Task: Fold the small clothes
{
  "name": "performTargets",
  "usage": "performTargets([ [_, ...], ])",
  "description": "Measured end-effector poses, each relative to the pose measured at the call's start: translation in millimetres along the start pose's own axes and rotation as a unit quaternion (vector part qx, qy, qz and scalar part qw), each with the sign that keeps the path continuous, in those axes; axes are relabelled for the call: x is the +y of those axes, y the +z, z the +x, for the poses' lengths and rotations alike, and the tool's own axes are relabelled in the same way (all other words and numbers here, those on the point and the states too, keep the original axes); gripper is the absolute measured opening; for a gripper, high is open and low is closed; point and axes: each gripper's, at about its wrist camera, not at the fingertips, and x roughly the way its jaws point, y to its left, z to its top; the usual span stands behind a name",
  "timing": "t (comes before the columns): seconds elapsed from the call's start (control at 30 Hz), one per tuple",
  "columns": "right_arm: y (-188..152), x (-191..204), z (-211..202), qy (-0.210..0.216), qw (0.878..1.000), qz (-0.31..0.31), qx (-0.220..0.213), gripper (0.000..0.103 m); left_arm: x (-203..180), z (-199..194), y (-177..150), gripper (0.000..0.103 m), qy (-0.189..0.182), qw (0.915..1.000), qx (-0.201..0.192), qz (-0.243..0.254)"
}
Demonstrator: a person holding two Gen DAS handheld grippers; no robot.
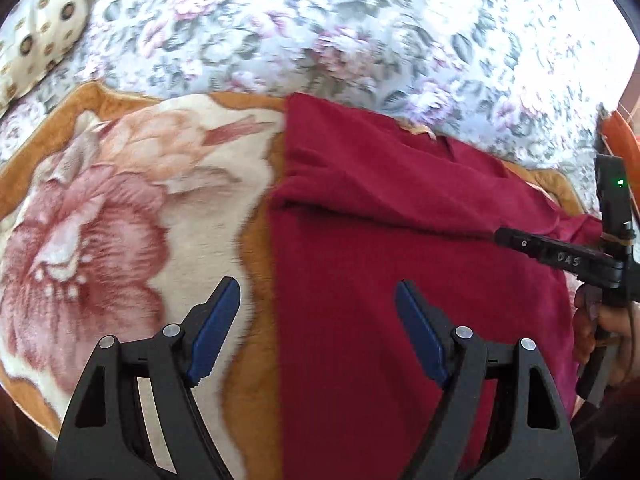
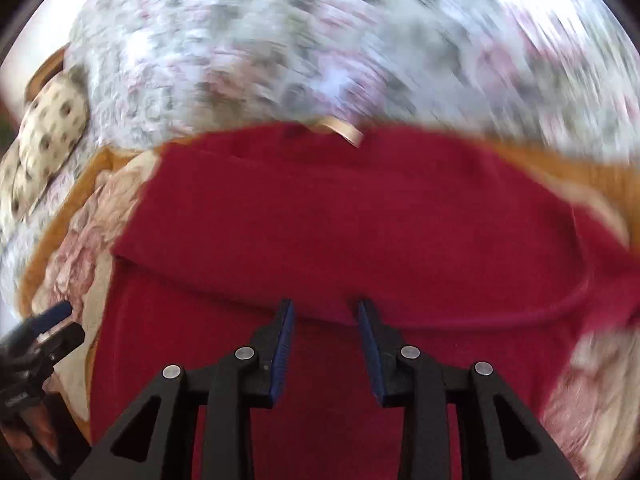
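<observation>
A dark red garment (image 1: 400,248) lies on a plush flower-print blanket (image 1: 120,208), its upper part folded down over its lower part. It also fills the middle of the right wrist view (image 2: 340,216), which is motion-blurred. My left gripper (image 1: 318,300) is open and empty, hovering over the garment's left edge. My right gripper (image 2: 325,312) is open and empty, just above the folded edge. The right gripper also shows in the left wrist view at the right (image 1: 560,254), and the left gripper shows at the lower left of the right wrist view (image 2: 48,320).
The blanket lies on a bed with a pale floral sheet (image 1: 360,32). A cream dotted pillow (image 1: 36,32) sits at the far left. A tan label (image 2: 340,130) shows at the garment's far edge.
</observation>
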Motion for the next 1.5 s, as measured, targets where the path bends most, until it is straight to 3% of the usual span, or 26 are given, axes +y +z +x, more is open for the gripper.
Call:
performTargets([
  [0.07, -5, -17, -19, 0.030, 0.999, 0.037, -0.014, 0.031, -15, 3, 1, 0.080, -0.009, 0.9999, 0.002, 0.012],
  [0.13, -10, -30, -46, 0.030, 0.997, 0.047, -0.047, 0.031, -29, 5, 3, 0.080, -0.019, 0.9996, 0.003, 0.022],
  [0.27, -33, -75, -105, -0.050, 0.990, 0.092, -0.095, 0.032, -53, 11, 7, 0.080, -0.038, 0.9986, 0.008, 0.037],
  [0.37, -52, -101, -151, -0.140, 0.977, 0.096, -0.130, 0.032, -69, 15, 8, 0.080, -0.044, 0.9976, 0.010, 0.053],
  [0.47, -62, -119, -184, -0.219, 0.959, 0.085, -0.156, 0.045, -84, 19, 12, 0.080, -0.049, 0.9966, 0.010, 0.065],
  [0.53, -66, -138, -193, -0.260, 0.948, 0.095, -0.159, 0.047, -94, 20, 13, 0.080, -0.056, 0.9958, 0.009, 0.071],
  [0.6, -70, -146, -196, -0.269, 0.943, 0.111, -0.159, 0.047, -101, 21, 11, 0.080, -0.059, 0.9951, 0.010, 0.078],
  [0.83, -96, -128, -172, -0.223, 0.955, 0.108, -0.160, 0.047, -106, 28, 6, 0.080, -0.052, 0.9945, 0.025, 0.088],
  [0.93, -107, -141, -168, -0.135, 0.959, 0.182, -0.169, 0.047, -102, 28, 7, 0.080, -0.050, 0.9953, 0.023, 0.079],
  [1.0, -116, -154, -170, -0.090, 0.947, 0.241, -0.193, 0.047, -99, 29, 7, 0.080, -0.050, 0.9957, 0.024, 0.074],
  [1.17, -130, -183, -162, -0.036, 0.910, 0.358, -0.205, 0.047, -99, 33, 4, 0.080, -0.049, 0.9953, 0.029, 0.078],
  [1.27, -136, -188, -161, -0.023, 0.895, 0.391, -0.216, 0.047, -99, 34, 3, 0.080, -0.046, 0.9952, 0.030, 0.082],
  [1.5, -150, -194, -160, -0.009, 0.884, 0.422, -0.199, 0.048, -97, 37, 3, 0.080, -0.048, 0.9955, 0.031, 0.075],
])
